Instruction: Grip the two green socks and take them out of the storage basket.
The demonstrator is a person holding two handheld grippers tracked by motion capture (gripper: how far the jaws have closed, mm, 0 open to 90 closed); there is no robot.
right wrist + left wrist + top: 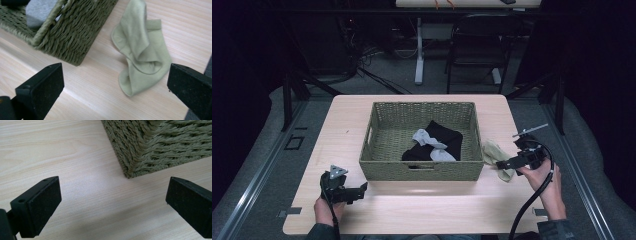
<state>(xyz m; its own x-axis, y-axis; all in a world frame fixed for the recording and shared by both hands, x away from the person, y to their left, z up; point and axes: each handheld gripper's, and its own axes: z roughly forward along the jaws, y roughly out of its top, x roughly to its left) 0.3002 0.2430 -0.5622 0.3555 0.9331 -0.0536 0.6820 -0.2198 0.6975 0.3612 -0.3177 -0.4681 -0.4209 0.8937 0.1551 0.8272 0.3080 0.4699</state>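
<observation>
A woven green basket (387, 135) stands mid-table and holds a black cloth (447, 136) and a grey sock (430, 144). Against its right side a pale green sock (496, 155) lies crumpled on the table, also seen as the pale green sock (142, 50) in the right gripper view. My right gripper (508, 163) hovers just right of that sock, jaws wide apart and empty; its tips frame the sock (115, 85). My left gripper (358, 191) rests at the front left, open and empty, pointing at the basket's front corner (130, 167).
The wooden table (422, 205) has free room along its front edge and on the left. A black chair (477, 45) and a table leg (419, 55) stand on the floor behind, with cables nearby.
</observation>
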